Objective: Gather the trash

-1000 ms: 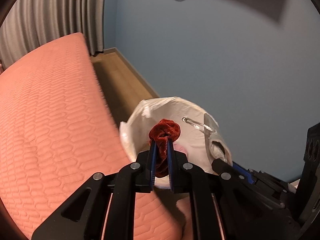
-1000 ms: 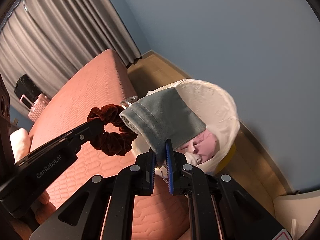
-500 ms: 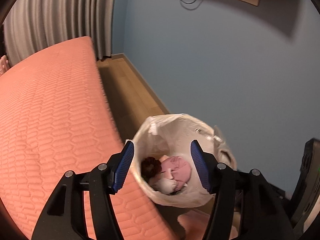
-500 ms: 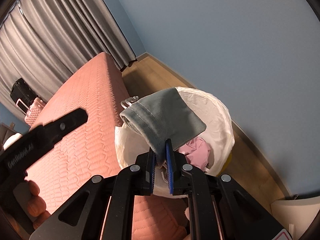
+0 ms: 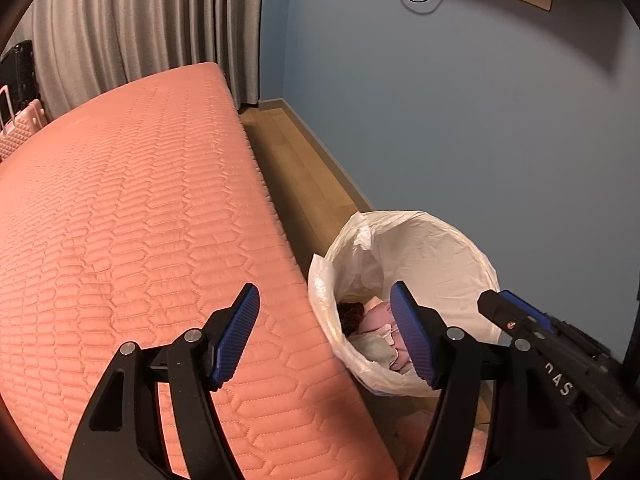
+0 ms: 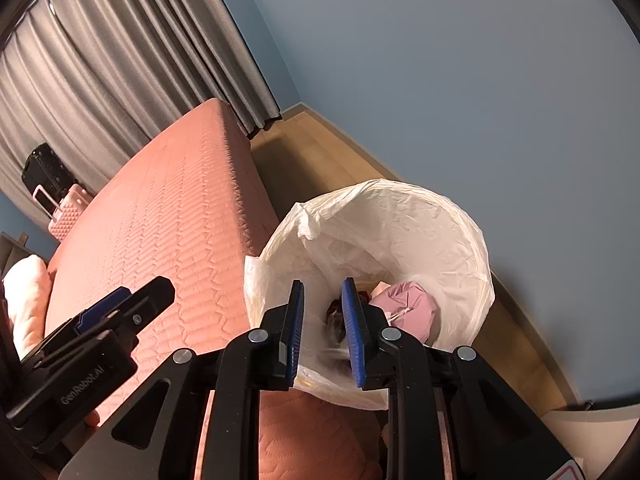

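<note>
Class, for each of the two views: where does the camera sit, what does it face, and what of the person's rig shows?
Left wrist: on the left tool, angled down at the mattress and bin; right tool at right.
Right wrist: on the right tool, above the bin; left tool at left.
Both share: bin, mattress, curtain.
</note>
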Tool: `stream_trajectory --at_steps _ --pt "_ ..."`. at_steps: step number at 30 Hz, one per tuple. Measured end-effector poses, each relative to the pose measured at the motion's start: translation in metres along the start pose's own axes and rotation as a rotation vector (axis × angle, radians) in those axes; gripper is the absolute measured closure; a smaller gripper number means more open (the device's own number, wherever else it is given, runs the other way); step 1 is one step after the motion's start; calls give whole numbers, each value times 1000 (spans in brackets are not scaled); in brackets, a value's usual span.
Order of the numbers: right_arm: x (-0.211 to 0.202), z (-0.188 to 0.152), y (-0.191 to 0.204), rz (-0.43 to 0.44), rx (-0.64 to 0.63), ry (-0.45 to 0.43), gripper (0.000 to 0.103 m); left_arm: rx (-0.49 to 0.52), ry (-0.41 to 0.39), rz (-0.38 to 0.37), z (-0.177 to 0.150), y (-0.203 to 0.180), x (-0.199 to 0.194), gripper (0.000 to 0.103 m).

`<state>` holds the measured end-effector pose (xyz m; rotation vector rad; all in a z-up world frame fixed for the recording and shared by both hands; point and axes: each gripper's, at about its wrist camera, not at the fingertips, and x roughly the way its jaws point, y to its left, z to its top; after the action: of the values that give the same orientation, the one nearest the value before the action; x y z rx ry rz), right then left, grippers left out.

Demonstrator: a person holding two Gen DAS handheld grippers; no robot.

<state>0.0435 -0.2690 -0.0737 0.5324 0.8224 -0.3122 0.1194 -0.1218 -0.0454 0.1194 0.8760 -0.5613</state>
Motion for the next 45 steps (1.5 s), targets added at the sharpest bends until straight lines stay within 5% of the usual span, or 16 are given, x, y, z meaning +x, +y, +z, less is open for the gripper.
stream_trajectory --at_steps 19,45 --pt "-37 -32 26 -102 -125 8 55 9 -8 61 -34 13 -28 30" --pt "-60 -62 13 -151 -135 11 39 41 0 119 -63 6 -47 10"
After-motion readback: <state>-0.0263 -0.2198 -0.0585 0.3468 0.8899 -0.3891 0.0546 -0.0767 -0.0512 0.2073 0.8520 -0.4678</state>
